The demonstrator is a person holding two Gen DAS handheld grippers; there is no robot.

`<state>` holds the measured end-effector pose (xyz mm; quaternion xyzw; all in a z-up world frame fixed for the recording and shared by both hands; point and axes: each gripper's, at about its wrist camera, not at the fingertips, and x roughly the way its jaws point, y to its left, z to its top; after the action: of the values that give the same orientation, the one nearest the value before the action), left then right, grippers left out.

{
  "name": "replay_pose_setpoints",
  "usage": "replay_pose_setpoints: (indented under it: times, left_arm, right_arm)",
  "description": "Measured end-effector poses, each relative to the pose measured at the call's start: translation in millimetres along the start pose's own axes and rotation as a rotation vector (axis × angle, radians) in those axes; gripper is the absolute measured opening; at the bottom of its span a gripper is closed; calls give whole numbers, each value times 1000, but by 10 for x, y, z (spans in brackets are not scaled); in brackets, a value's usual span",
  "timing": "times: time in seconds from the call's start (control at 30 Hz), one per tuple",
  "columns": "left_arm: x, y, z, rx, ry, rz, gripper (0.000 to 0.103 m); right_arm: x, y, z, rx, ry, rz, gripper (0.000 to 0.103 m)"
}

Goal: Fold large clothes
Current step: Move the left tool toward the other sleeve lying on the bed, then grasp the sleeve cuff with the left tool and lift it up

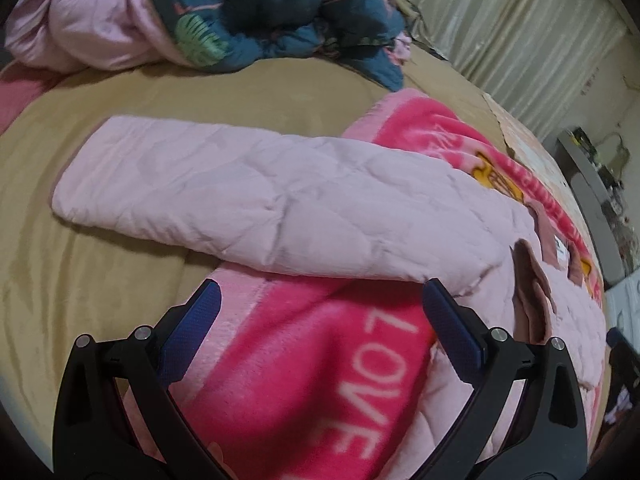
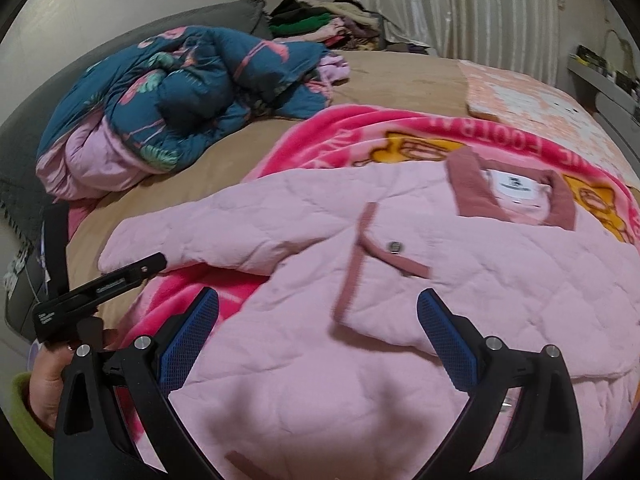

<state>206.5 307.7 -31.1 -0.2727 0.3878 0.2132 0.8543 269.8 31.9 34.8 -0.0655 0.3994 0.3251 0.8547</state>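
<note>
A pale pink quilted jacket (image 2: 440, 280) lies face up on a bright pink blanket (image 1: 304, 364) on the bed, its darker pink collar (image 2: 472, 196) and a flapped chest pocket (image 2: 384, 256) in sight. Its sleeve (image 1: 224, 196) stretches out to the left over the tan sheet. My left gripper (image 1: 320, 300) hovers open above the blanket, just below the sleeve, holding nothing. My right gripper (image 2: 316, 308) stands open over the jacket's body, below the pocket, with nothing between its fingers. The left gripper (image 2: 104, 284) also shows at the left of the right wrist view.
A bunched teal and pink quilt (image 2: 192, 92) lies at the far left of the bed. A pile of clothes (image 2: 320, 20) sits at the back by a curtain (image 2: 460, 4). The tan sheet (image 1: 100, 304) covers the mattress. A shelf with small items (image 1: 592, 168) stands on the right.
</note>
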Motion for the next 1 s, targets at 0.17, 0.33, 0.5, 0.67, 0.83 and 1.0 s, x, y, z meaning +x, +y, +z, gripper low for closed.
replay_pose_setpoints:
  times: [0.17,0.33,0.5,0.67,0.83,1.0]
  left_arm:
    - [20,150,56,-43,-7,21,94]
    - [76,392,127,-124,-10,51,94]
    - [181,657,198,-199,-2,84,94]
    - [321,937,285,-299,-7,86,94]
    - [456,1142,371,-358,-20,77,94]
    - [603,1368,394,-414,-38,67,94]
  right_arm:
    - [184,252,32,-40,23,28,99]
    - [366,473,52,-76,47,51,99]
    - [487,589,61,-86,61,72,99]
    - [553,604,78,-90,67,78,99]
    - [558,494,72,-77,67,72,99]
    - [527,285,48,-35,65,58,99]
